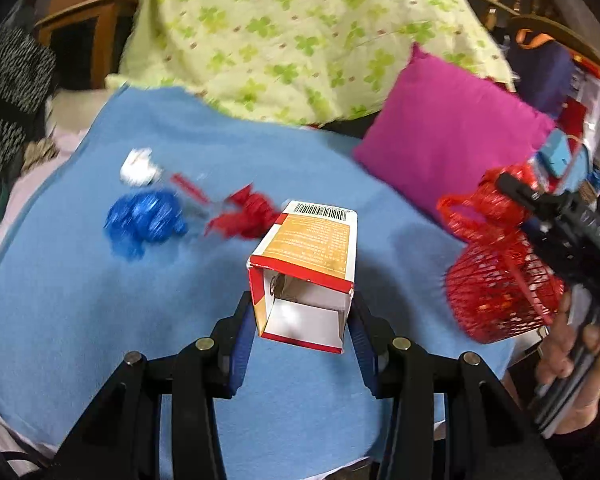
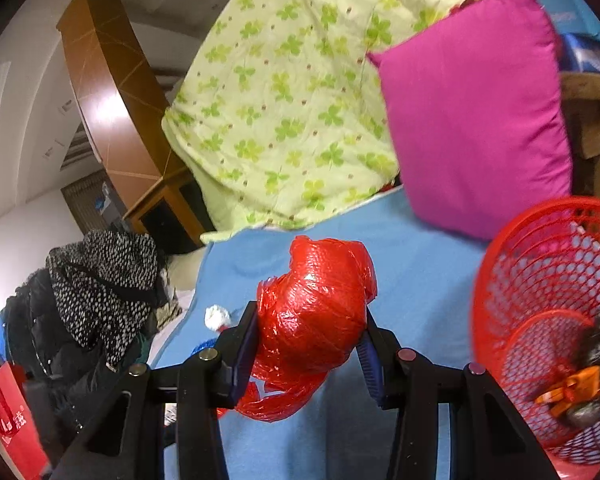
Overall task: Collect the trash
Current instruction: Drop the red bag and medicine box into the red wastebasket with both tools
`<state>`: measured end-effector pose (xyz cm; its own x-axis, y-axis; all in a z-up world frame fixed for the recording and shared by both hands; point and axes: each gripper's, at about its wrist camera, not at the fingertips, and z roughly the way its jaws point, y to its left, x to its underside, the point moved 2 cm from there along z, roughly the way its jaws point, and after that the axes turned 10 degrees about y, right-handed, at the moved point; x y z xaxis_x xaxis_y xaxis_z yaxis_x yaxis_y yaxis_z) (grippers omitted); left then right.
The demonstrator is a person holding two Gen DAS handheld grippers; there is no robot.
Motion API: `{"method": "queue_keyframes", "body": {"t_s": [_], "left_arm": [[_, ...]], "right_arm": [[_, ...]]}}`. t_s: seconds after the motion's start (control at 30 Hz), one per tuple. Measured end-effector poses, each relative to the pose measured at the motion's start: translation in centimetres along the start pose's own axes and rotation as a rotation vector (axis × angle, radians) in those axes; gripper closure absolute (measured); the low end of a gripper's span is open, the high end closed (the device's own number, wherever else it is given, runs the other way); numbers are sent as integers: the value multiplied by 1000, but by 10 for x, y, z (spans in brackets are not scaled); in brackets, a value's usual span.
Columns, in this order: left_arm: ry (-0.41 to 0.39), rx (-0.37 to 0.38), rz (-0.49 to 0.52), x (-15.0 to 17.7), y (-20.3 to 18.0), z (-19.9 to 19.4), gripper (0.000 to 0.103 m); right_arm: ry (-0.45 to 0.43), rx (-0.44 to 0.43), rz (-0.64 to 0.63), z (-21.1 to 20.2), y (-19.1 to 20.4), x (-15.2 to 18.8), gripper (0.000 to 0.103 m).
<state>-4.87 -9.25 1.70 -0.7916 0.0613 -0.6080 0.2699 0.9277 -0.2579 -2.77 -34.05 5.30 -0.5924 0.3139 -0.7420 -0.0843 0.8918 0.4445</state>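
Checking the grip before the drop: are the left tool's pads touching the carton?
Touching. The left wrist view shows both blue pads of the left tool pressed against the carton sides.

One carton point(image 1: 304, 264), one red basket point(image 2: 548, 320), four crumpled wrappers, one magenta pillow point(image 2: 472, 120).

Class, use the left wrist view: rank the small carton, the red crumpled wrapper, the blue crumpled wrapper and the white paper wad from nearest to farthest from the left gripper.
1. Small carton: clamped in the left gripper.
2. Red crumpled wrapper: just beyond the carton, to its left.
3. Blue crumpled wrapper: farther left on the blue blanket.
4. White paper wad: behind the blue one, farthest.
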Motion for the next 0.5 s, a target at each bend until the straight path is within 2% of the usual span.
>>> {"method": "queue_keyframes", "body": {"t_s": [0.33,0.5], "left_arm": [[-58,102,167,-38,-89,-21,56],[-54,159,237,-51,-136,-18,56]], "right_arm": [[-200,21,135,-63,-52,-17,54],[-268,52,225,-91,-87,-21,54]]}}
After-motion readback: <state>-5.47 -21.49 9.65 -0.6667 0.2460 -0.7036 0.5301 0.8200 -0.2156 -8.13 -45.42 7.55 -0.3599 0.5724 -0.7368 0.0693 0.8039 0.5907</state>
